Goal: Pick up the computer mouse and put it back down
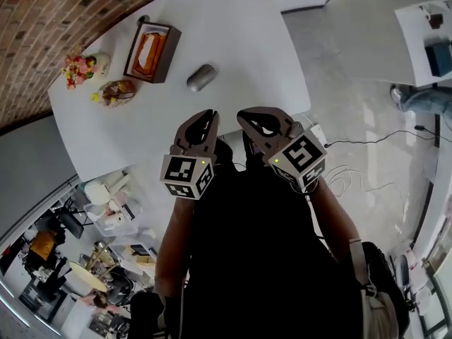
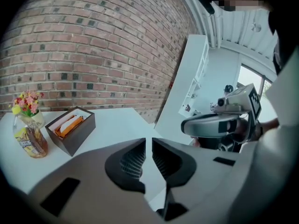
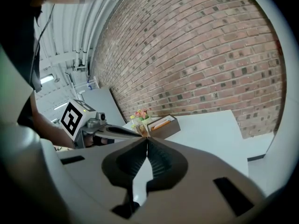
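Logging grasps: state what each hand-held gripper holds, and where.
Nothing held: left hand-held gripper and right hand-held gripper are empty; the grey oval computer mouse lies on the white table.

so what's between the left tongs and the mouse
Nothing: in the head view, only bare white table separates the left tongs from the computer mouse.
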Action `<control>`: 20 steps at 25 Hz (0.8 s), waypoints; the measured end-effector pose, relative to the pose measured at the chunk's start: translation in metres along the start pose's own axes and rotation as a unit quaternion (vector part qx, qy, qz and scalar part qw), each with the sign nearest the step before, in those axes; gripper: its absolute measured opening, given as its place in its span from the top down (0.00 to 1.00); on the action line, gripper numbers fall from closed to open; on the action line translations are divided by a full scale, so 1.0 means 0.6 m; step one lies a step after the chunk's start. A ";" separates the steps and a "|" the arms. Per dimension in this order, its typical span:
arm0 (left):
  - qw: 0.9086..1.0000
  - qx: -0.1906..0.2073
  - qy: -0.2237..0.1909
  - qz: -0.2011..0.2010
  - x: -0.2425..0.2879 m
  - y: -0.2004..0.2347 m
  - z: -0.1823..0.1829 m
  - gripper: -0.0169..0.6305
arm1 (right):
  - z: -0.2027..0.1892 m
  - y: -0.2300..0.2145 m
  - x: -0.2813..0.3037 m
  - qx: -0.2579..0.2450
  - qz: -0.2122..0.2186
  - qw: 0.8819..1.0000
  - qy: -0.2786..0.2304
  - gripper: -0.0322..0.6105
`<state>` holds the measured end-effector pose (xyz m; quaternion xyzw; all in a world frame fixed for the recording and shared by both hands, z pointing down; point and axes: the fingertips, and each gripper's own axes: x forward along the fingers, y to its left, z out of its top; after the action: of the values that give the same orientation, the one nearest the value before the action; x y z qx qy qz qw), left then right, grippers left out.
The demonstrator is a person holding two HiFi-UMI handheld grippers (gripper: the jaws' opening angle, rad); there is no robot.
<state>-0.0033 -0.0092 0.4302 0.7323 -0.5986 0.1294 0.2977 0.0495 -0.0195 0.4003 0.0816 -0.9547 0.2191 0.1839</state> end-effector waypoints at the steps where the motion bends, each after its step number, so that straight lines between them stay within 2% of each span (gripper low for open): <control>1: 1.000 0.001 0.002 0.004 0.004 0.002 -0.001 0.90 | -0.004 -0.004 -0.001 0.000 0.003 1.000 0.002 0.92; 9: 0.999 0.028 0.019 0.019 0.023 0.034 -0.012 0.83 | -0.018 -0.009 -0.002 0.012 -0.003 1.000 0.004 0.92; 20: 0.995 0.083 0.059 0.012 0.075 0.111 -0.034 0.73 | -0.021 -0.006 0.002 0.028 -0.045 0.999 0.005 0.92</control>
<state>-0.0525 -0.0402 0.4893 0.7385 -0.5758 0.2251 0.2691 0.0532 -0.0171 0.4128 0.1282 -0.9426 0.2381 0.1959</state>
